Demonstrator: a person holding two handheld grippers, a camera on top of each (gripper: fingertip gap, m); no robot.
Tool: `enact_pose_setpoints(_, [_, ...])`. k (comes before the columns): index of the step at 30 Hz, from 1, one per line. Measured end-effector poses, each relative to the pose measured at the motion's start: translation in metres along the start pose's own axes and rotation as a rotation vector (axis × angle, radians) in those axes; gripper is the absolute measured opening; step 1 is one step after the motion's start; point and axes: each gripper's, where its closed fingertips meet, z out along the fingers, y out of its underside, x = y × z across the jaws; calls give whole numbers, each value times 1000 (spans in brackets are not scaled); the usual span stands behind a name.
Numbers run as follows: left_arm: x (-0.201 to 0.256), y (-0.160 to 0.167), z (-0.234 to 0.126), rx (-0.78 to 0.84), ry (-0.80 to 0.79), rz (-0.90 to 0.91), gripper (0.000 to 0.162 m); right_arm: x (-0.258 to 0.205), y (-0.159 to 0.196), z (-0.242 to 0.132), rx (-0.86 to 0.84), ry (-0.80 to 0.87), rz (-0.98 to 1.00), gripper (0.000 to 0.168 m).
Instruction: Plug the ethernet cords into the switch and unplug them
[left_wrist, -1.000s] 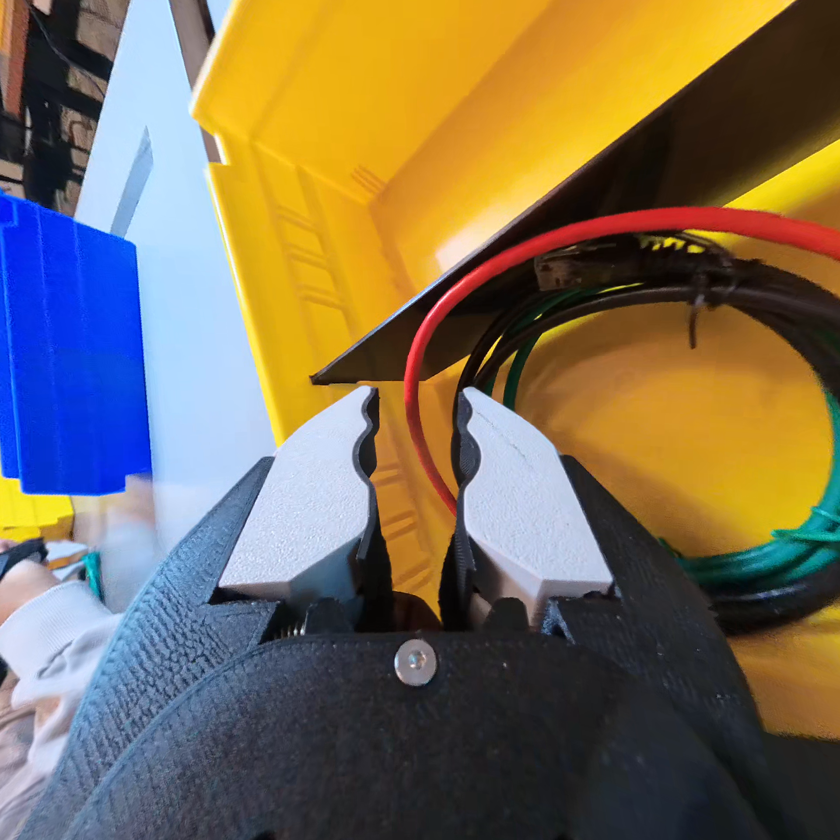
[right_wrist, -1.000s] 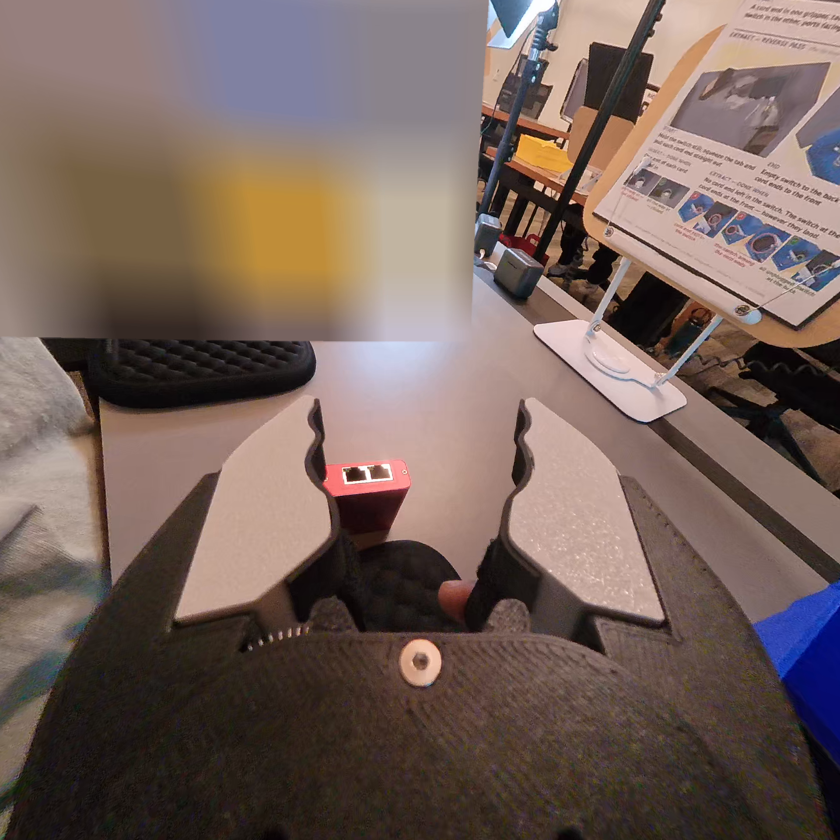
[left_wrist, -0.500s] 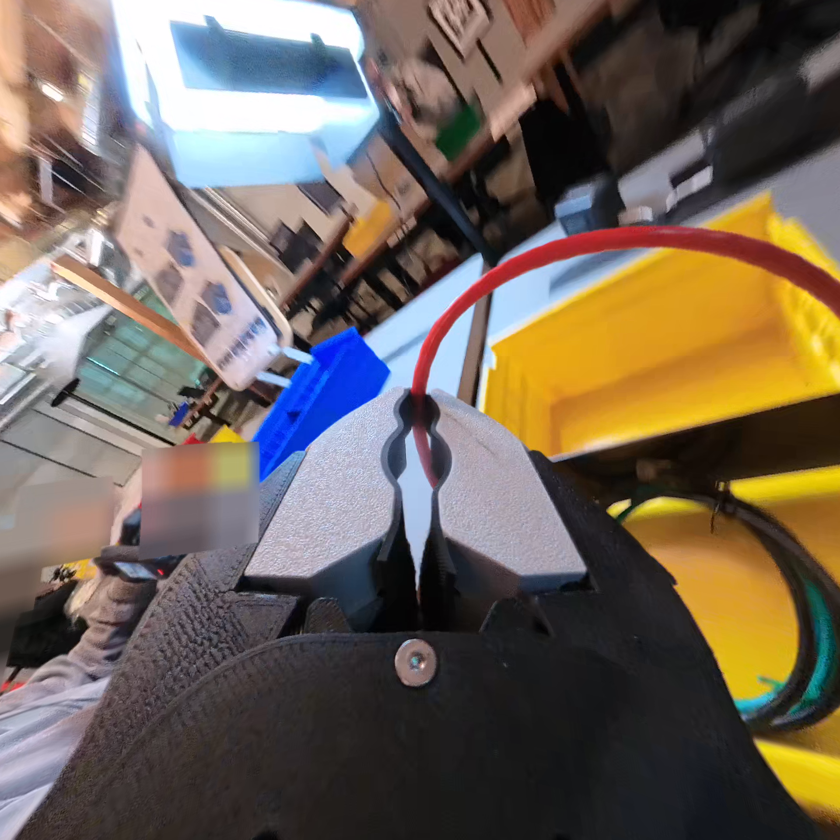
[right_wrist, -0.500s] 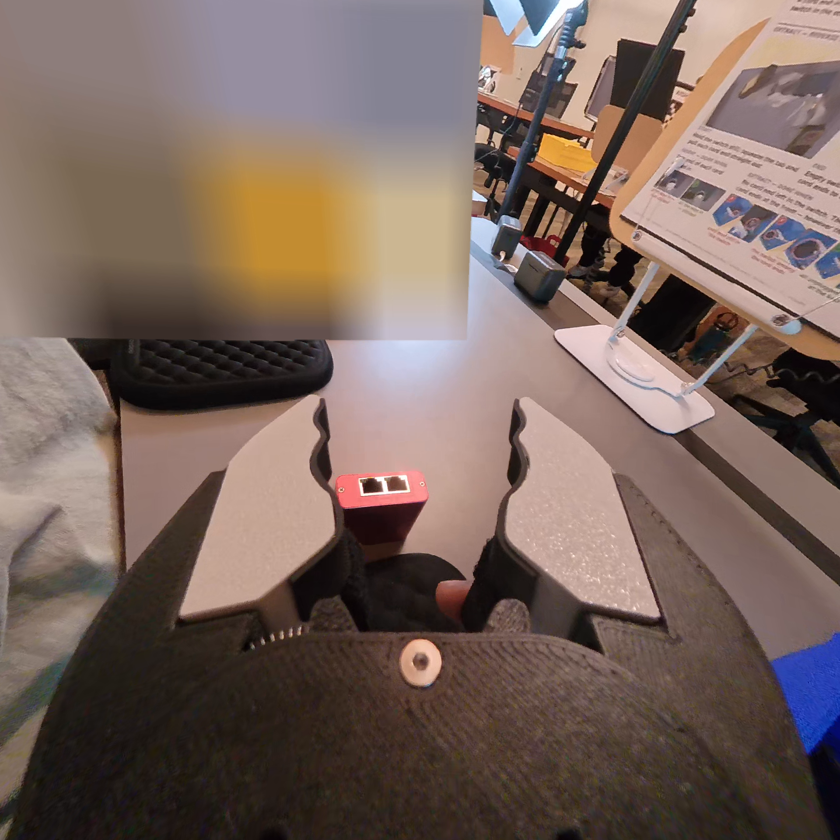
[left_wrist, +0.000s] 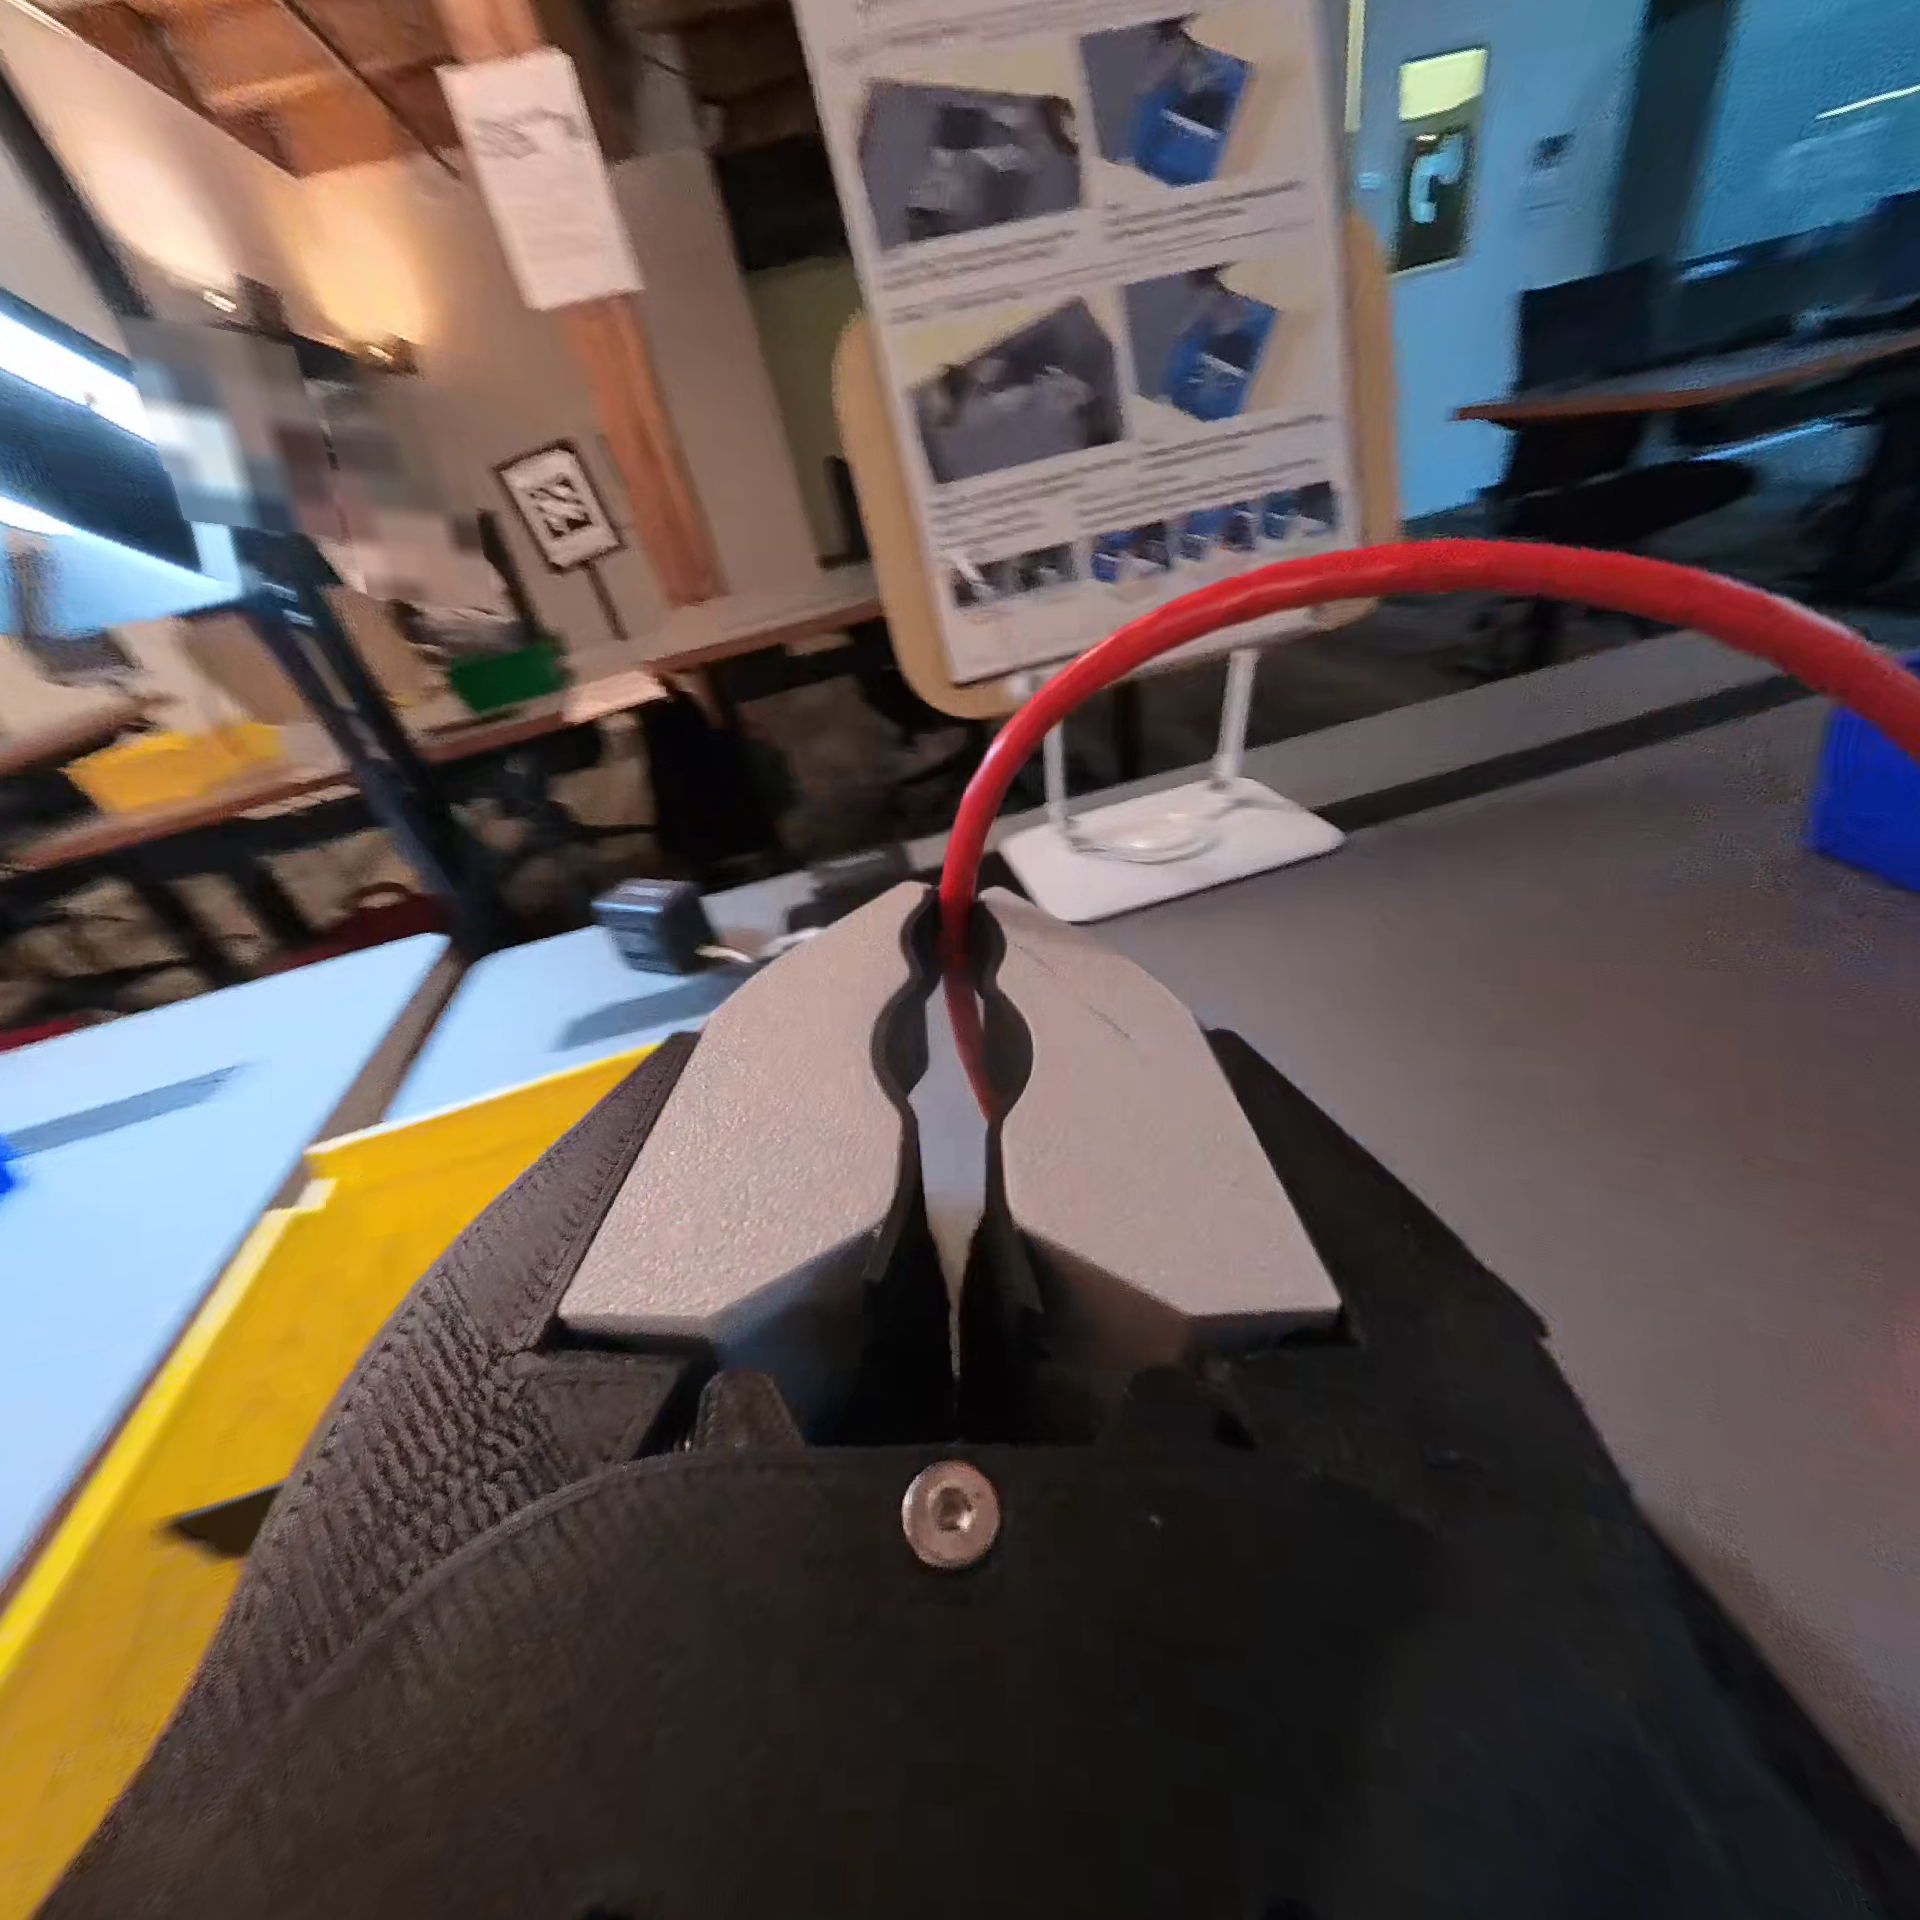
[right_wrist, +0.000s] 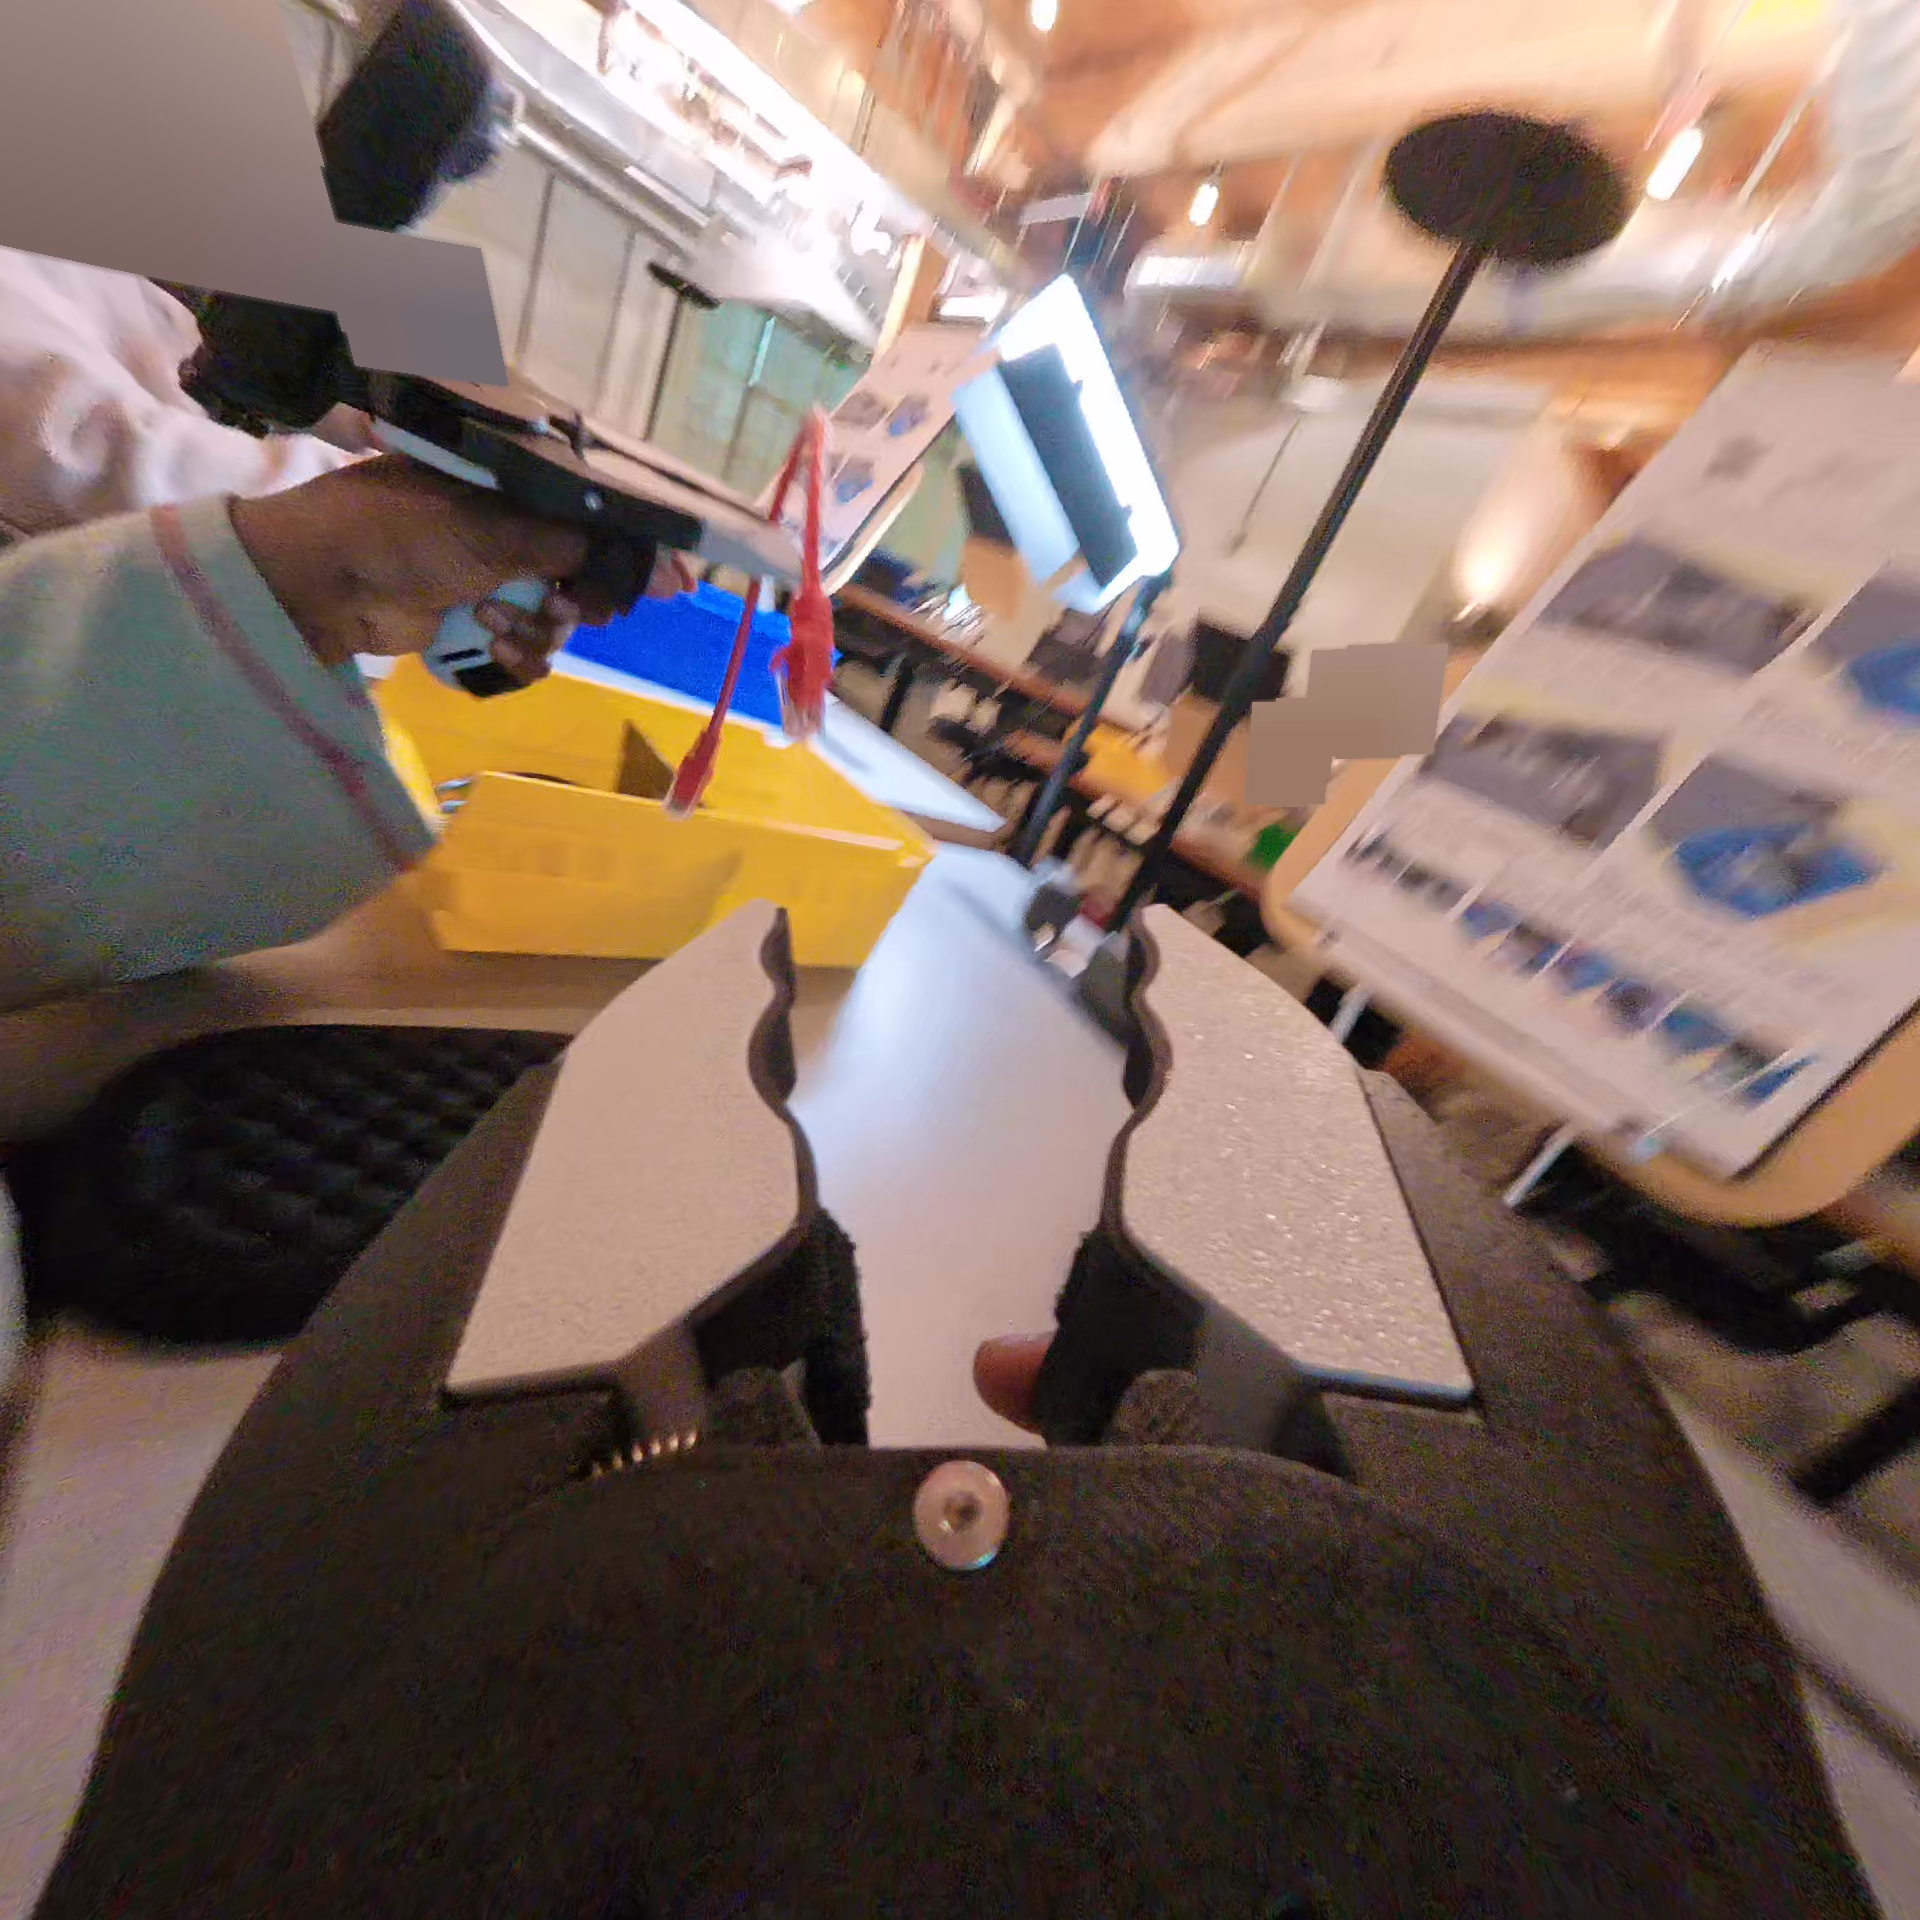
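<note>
Above the yellow plastic bin (left_wrist: 187, 1382) | left hand-held gripper (left_wrist: 954, 940) pinching thin red ethernet cord (left_wrist: 1351, 577) mid-length, fetch step | right hand-held gripper (right_wrist: 956, 971) spread, empty | next: regrip near a dangling plug.

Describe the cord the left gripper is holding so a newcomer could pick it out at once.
Start at the yellow bin on the table. Above it the left gripper pinches a thin red cord, both plug ends dangling. It is the only cord lifted clear of the bin.
</note>
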Motion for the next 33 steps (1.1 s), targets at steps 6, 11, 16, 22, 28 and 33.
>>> enact_pose_setpoints(6, [56,17,17,-36,226,-174,5,-25,-8,23,21,97,-426,57])
enact_pose_setpoints(11, [78,21,20,-49,324,-249,5,-26,-8,30,48,139,-530,47])
enact_pose_setpoints(16, [86,27,22,-72,346,-253,5,-31,-18,30,84,171,-615,41])
enact_pose_setpoints(22, [92,31,22,-84,370,-262,5,-34,-23,29,123,171,-652,16])
enact_pose_setpoints(28, [99,41,11,-114,518,-68,43,-21,-12,26,84,12,-275,13])
enact_pose_setpoints(33, [107,1,-30,151,697,224,67,-21,16,20,-8,-298,223,14])
